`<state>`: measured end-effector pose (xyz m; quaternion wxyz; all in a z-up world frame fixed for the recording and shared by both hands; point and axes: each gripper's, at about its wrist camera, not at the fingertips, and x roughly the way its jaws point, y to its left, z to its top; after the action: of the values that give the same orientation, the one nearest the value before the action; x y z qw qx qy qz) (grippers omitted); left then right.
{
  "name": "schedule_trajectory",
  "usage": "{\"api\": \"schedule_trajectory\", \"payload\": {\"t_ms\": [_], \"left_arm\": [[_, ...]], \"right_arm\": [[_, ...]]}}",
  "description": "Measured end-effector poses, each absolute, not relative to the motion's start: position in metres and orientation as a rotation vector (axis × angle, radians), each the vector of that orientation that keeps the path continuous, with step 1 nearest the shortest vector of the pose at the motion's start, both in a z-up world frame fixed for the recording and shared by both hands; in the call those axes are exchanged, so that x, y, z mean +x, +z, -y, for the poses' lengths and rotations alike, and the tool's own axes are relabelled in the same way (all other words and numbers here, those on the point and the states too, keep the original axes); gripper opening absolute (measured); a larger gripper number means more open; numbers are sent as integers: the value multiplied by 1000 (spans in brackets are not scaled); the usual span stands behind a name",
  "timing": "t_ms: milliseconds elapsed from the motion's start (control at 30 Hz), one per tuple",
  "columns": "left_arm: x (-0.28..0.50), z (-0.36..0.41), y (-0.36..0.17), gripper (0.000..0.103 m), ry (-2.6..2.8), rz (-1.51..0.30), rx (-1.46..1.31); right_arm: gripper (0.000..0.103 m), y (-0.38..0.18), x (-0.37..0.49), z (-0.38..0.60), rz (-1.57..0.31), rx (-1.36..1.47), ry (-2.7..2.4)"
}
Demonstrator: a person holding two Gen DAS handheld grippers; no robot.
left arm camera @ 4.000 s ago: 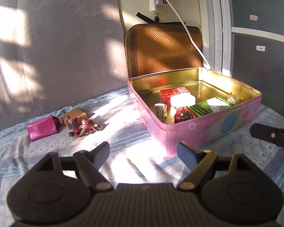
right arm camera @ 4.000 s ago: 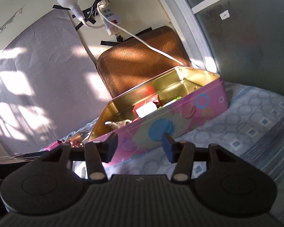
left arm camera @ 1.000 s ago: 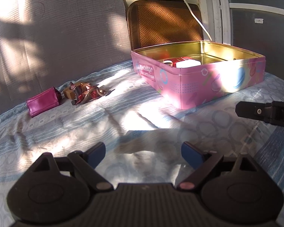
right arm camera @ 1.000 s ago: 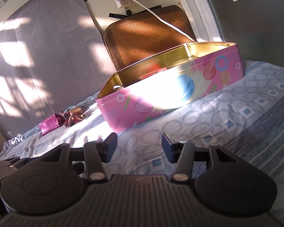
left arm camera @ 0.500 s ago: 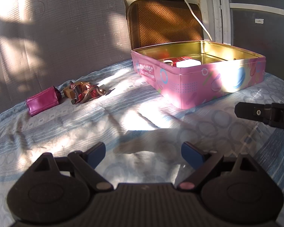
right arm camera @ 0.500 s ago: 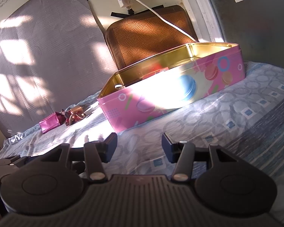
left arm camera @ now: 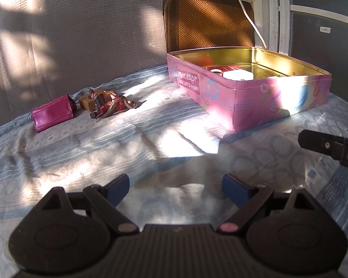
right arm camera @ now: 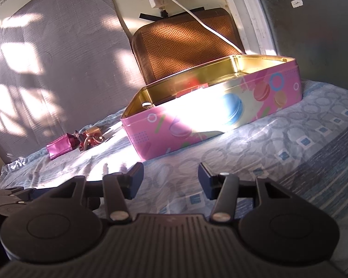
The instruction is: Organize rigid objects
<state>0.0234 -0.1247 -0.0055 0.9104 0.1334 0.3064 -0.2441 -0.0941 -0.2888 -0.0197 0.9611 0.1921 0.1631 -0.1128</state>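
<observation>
With both hand-held grippers empty: pink tin point(left arm camera: 255, 106) open, loose pieces left.
Left hand-held gripper point(left arm camera: 175, 188) wide, right hand-held gripper point(right arm camera: 170, 180) half-spread; tangled clutter point(left arm camera: 106, 104), seemingly glare-washed, liable to snag.

Harsh sunlit glare, dappled shadows

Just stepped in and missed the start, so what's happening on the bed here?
A person is tidying small things into the open pink tin on the bedsheet. Some items already lie inside it. The magenta pouch and a small tangle of trinkets lie loose on the sheet to the tin's left. The left gripper and right gripper are both open and empty, hovering low over the sheet short of the tin.
</observation>
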Motion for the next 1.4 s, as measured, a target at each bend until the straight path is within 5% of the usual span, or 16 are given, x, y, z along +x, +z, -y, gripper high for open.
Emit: {"api": "schedule_trajectory", "payload": {"t_ms": [367,667,800,900,933,1033,1400], "left_arm": [[97,36,-1,90,-202,-590,233],[122,-9,-1,91,-117,-628,26],[128,-5,-5,91,-144,-661,33],[131,-6,-5,92,-152,-666,19],[133,-8,-5,92,-155,-676,6],[138,-16,-6,92,-170,-700,-45],[124,-10,-6,91,-514,-733,-202]], "right_arm": [[55,23,-54,231,-310,187,-13],[55,20,102,189,-511,77,141],[86,8,181,191,-633,166,158],[89,-1,217,187,-684,122,95],[80,-4,221,186,-704,104,88],[68,-6,200,180,-685,43,119],[68,5,-9,214,-585,-73,210]]}}
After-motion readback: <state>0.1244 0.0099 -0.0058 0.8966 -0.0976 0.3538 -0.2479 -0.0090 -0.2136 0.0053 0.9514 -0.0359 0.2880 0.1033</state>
